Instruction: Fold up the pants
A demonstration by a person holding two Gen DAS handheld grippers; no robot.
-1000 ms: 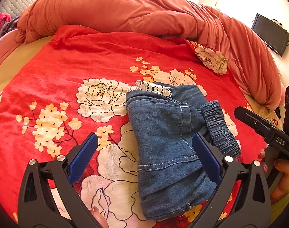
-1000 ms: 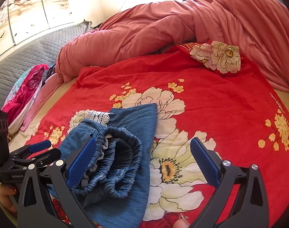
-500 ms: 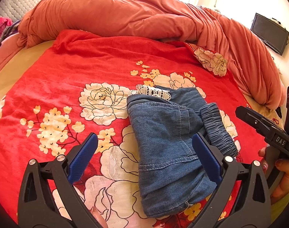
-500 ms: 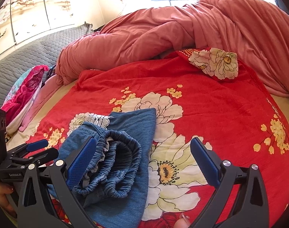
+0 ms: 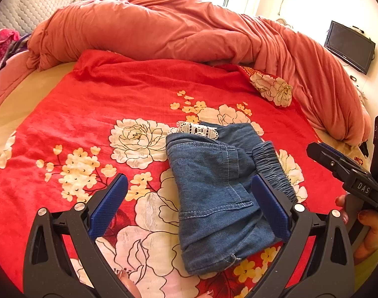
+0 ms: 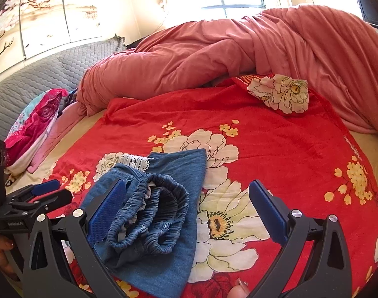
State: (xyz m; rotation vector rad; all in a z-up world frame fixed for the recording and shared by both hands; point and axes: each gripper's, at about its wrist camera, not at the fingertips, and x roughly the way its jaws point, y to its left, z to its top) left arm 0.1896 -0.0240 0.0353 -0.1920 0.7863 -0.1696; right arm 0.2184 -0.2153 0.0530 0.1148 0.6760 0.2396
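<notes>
Folded blue denim pants [image 5: 213, 193]: ahead between spread fingers of left gripper [image 5: 189, 208]; long axis running away; right gripper [image 6: 187, 208] released, pants leftward.

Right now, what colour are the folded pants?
Blue denim pants, white lace trim; clearest in the left wrist view.

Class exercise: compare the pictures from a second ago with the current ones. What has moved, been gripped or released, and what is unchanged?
Both cameras show a little more of the room above the bed, so the left hand-held gripper and right hand-held gripper seem to have drawn back or tilted up slightly. Nothing was gripped or released; both stay open. The folded pants lie unchanged on the red floral blanket.
</notes>
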